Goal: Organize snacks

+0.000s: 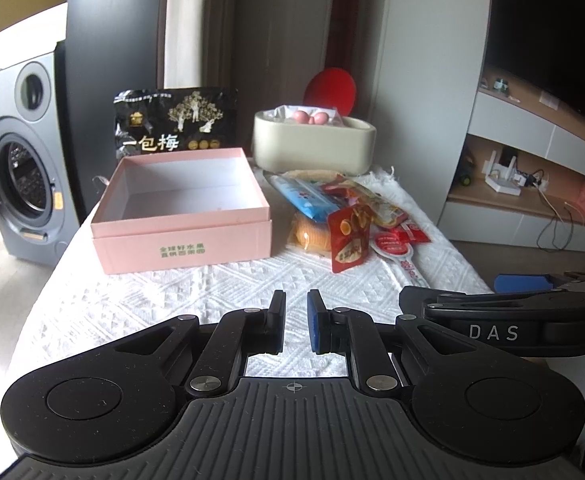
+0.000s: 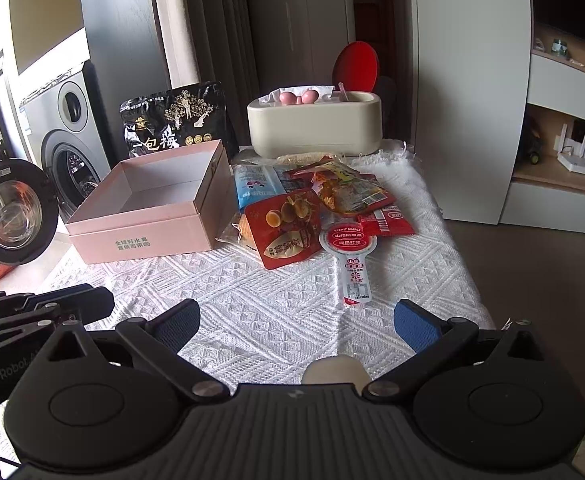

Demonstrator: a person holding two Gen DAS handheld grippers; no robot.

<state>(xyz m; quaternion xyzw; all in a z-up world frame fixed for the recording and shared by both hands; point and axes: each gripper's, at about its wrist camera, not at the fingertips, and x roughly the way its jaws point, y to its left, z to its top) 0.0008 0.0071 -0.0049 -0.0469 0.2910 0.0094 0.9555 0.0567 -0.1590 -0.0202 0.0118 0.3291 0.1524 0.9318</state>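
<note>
An empty pink box point(image 1: 180, 208) point(image 2: 152, 208) stands open on the white cloth, left of a pile of snack packets. In the pile lie a red egg packet point(image 1: 350, 240) point(image 2: 288, 228), a blue packet point(image 1: 308, 196) point(image 2: 256, 184) and a paddle-shaped red and white packet point(image 1: 396, 250) point(image 2: 350, 248). A black plum bag point(image 1: 172, 124) point(image 2: 176, 124) leans behind the box. My left gripper point(image 1: 295, 326) hovers near the cloth's front, shut with nothing in it. My right gripper point(image 2: 296, 322) is beside it, open wide and empty, short of the paddle packet.
A cream container point(image 1: 312, 144) point(image 2: 314, 128) with pink items stands at the back of the table. A washing machine point(image 1: 20, 168) with its door point(image 2: 12, 208) swung open is on the left. White shelving point(image 1: 532, 184) is on the right. The table drops off at both sides.
</note>
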